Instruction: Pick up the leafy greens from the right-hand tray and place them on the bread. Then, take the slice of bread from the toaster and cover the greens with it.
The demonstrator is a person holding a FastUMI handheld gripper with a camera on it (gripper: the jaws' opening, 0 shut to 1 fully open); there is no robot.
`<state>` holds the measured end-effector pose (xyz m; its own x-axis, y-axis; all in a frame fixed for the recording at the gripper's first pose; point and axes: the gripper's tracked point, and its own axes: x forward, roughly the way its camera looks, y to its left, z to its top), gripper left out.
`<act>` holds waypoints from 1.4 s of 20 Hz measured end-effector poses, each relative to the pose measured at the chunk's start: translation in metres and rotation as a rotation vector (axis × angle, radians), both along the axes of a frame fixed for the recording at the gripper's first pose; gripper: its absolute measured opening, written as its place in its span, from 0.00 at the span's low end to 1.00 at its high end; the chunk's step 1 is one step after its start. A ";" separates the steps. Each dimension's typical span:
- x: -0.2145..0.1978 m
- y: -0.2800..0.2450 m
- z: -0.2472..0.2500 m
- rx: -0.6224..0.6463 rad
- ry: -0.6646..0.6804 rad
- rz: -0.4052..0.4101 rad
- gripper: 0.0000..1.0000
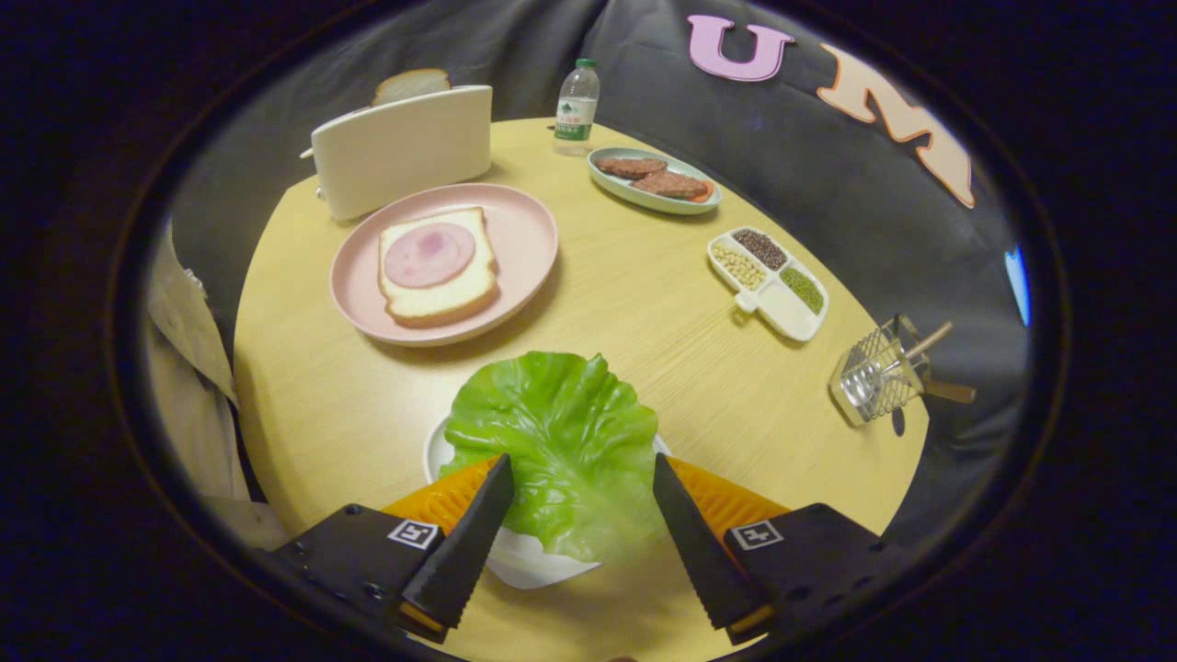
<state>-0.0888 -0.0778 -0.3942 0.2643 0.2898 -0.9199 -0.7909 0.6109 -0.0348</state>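
A green lettuce leaf [561, 441] lies on a small white tray [524, 561] at the near side of the round wooden table [644, 313]. My gripper [579, 464] is open, one finger on each side of the leaf's near half, just above the tray. Beyond the leaf, a pink plate [524, 230] holds a slice of bread [441, 299] topped with a round of ham [428, 254]. Behind the plate stands a white toaster [405, 152] with a second bread slice [411, 85] sticking out of its top.
A water bottle [577, 106] stands at the far edge. To its right lies an oval dish of meat patties [655, 181], then a divided dish of beans [768, 283] and a wire basket [878, 372] near the right rim. Pale cloth [188, 368] hangs beside the table's left edge.
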 end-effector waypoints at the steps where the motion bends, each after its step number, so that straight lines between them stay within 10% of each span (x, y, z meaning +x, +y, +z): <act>1: 0.000 -0.004 -0.005 -0.009 0.010 -0.002 0.99; 8: -0.012 -0.004 -0.016 0.047 0.148 -0.097 0.93; 20: -0.017 0.001 -0.012 0.041 0.049 -0.086 0.04; 28: -0.011 0.002 0.025 0.043 -0.030 -0.141 0.03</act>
<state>-0.1001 -0.0755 -0.3692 0.3326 0.2872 -0.8983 -0.6962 0.7173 -0.0285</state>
